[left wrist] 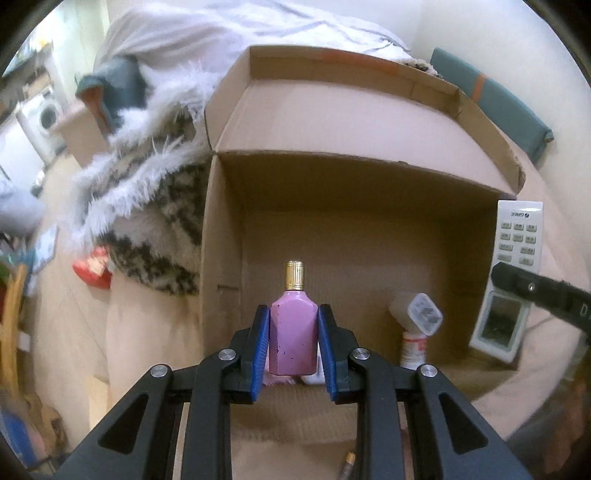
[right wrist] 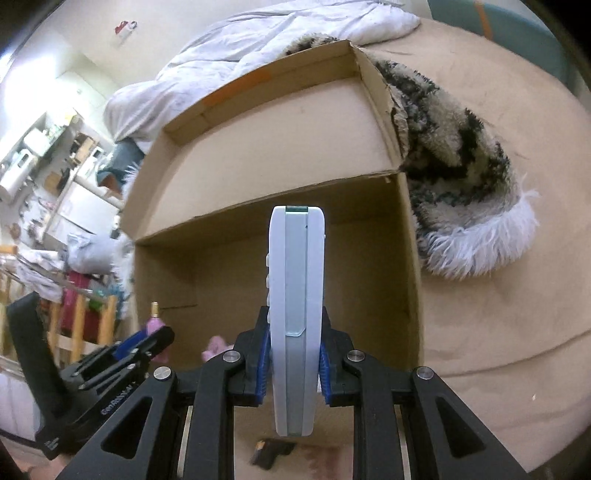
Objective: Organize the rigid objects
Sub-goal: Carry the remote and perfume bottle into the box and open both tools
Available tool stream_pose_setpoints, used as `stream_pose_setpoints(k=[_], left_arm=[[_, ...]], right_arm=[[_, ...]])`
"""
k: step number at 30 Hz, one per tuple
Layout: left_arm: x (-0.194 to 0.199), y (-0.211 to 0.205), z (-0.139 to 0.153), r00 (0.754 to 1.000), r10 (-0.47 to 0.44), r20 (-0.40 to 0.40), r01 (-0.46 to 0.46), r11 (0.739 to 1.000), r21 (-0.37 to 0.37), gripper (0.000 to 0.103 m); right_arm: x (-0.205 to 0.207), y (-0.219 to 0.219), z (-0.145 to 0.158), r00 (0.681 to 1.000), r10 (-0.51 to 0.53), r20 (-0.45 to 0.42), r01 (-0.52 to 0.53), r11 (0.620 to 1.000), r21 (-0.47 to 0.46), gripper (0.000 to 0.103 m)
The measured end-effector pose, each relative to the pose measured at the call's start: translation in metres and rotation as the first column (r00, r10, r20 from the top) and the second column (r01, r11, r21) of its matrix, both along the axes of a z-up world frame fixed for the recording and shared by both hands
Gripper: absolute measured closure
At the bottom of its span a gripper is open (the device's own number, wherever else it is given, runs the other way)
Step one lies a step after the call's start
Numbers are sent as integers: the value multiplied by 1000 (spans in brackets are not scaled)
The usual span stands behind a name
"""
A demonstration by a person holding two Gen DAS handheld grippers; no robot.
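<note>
My left gripper (left wrist: 293,321) is shut on a pink perfume bottle (left wrist: 293,332) with a gold cap, held upright over the open cardboard box (left wrist: 221,229). A small white bottle (left wrist: 415,332) stands inside the box at the right. My right gripper (right wrist: 294,332) is shut on a white remote control (right wrist: 295,295), held edge-on above the same box (right wrist: 410,258). The remote also shows in the left wrist view (left wrist: 515,258) at the box's right edge. The left gripper and pink bottle (right wrist: 155,325) show at lower left in the right wrist view.
The box sits on a beige bed (right wrist: 498,314). A furry patterned blanket (left wrist: 155,206) lies against the box's side, a white duvet (left wrist: 207,33) behind it. A red packet (left wrist: 94,269) lies left of the box. A pink item (right wrist: 216,347) lies in the box.
</note>
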State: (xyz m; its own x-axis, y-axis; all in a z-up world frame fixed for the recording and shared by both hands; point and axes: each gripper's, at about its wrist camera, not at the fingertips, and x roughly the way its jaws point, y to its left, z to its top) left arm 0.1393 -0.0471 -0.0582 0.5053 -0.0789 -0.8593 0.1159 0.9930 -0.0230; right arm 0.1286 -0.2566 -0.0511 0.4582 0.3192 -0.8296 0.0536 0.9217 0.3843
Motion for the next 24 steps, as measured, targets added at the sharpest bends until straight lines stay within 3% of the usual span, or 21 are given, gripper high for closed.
stream_pose_setpoints(k=[7, 13, 18, 24], left_arm=[[4, -2, -16, 1000, 2, -9, -2, 1000, 0, 80], [6, -8, -27, 999, -1, -36, 1, 1000, 12, 80], [8, -6, -37, 998, 9, -68, -8, 1000, 17, 80], [8, -10, -41, 999, -4, -53, 6, 999, 37, 80]], right_arm=[[7, 9, -14, 1000, -3, -10, 1, 986, -168, 80], [11, 24, -29, 998, 33, -48, -44, 965, -257, 80], [15, 27, -45, 994, 28, -104, -55, 964, -262, 80], [11, 31, -46, 995, 31, -96, -58, 955, -292, 80]])
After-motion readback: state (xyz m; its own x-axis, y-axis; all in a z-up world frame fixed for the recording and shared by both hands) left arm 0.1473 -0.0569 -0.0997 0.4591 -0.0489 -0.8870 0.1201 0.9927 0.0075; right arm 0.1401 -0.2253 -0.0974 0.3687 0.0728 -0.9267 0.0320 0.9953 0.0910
